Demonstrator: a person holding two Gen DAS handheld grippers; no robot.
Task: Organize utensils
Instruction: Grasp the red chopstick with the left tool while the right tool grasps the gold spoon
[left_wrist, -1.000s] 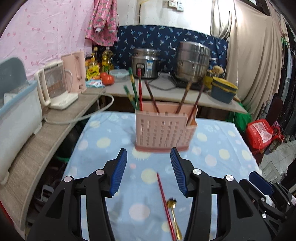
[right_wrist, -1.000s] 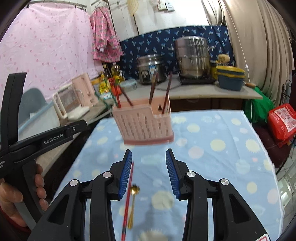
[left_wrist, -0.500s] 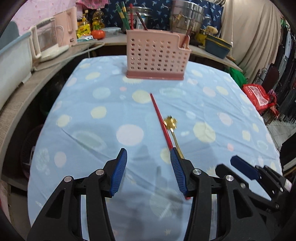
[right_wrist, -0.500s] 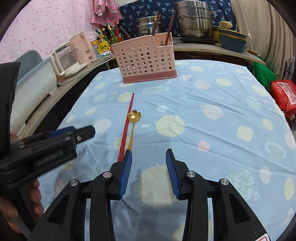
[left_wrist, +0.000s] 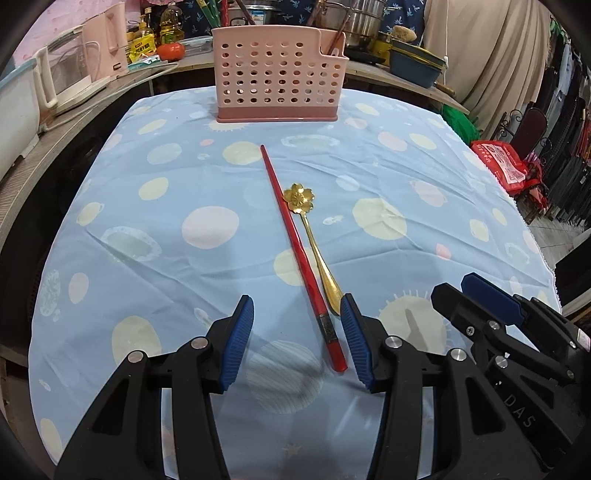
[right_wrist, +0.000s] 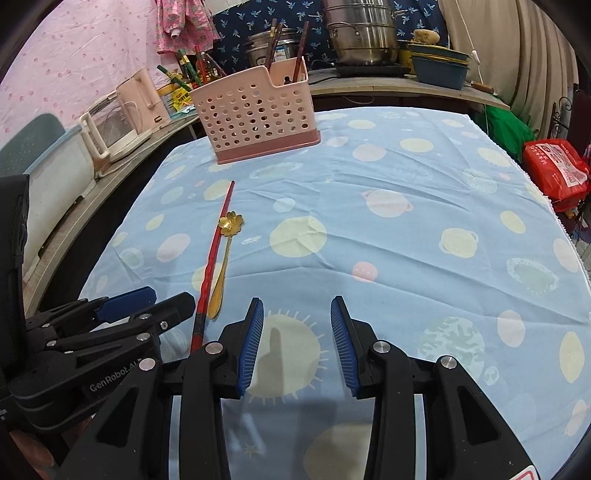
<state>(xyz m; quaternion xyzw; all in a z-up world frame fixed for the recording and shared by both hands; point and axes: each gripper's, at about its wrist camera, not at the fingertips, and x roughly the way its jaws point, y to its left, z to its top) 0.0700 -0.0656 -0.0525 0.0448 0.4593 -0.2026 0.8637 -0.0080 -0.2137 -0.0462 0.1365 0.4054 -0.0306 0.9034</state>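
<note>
A red chopstick (left_wrist: 298, 243) and a gold flower-bowl spoon (left_wrist: 309, 236) lie side by side on the blue dotted tablecloth (left_wrist: 177, 221). A pink perforated utensil holder (left_wrist: 277, 86) stands at the table's far end with several chopsticks in it. My left gripper (left_wrist: 296, 334) is open and low over the table, its jaws astride the chopstick's near end. My right gripper (right_wrist: 297, 341) is open and empty, to the right of the chopstick (right_wrist: 213, 254) and spoon (right_wrist: 223, 258). The holder also shows in the right wrist view (right_wrist: 256, 118).
A counter behind the table carries steel pots (right_wrist: 364, 37), a blue basin (right_wrist: 439, 70), bottles and pink kettles (right_wrist: 142, 98). A white appliance (left_wrist: 70, 83) stands on the left shelf. A red bag (right_wrist: 556, 166) sits beyond the table's right edge.
Both grippers have pulled back from the holder and dropped toward the table. The left one has come down over the near end of the red chopstick. Both stay open.
</note>
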